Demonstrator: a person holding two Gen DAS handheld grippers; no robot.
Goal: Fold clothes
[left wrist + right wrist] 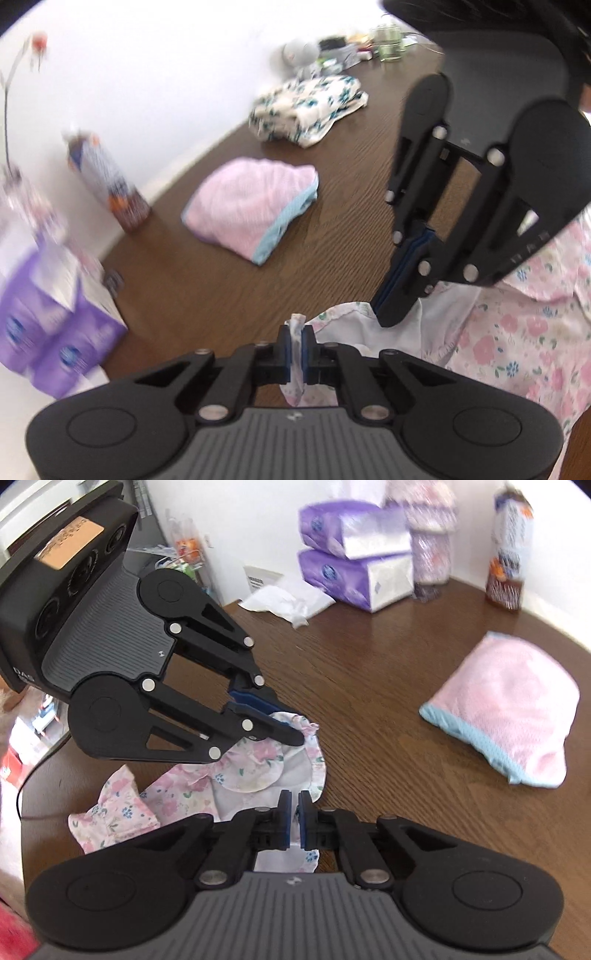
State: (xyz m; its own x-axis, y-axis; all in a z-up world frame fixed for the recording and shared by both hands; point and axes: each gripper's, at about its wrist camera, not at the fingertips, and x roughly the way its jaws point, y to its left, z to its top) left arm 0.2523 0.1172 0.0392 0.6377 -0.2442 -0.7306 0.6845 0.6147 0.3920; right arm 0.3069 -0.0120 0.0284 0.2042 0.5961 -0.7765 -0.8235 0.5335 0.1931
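Left gripper (296,349) has its blue pads pressed together on a bunched fold of the floral garment (517,332), cloth poking up and hanging down between them. Right gripper (294,821) has its pads nearly closed with a thin edge of the same garment between them; in the left wrist view it (391,314) comes down from the upper right, tip on the white lining just beside the left one. The garment lies partly on the brown wooden table (351,184), trailing to the right of the left gripper. Ahead of both lies a folded pink towel with blue trim (255,206); beyond that, a folded white-and-teal floral cloth (306,107). Left of the left gripper stand purple tissue packs (55,332) and a blurred bottle (110,184) by the white wall.
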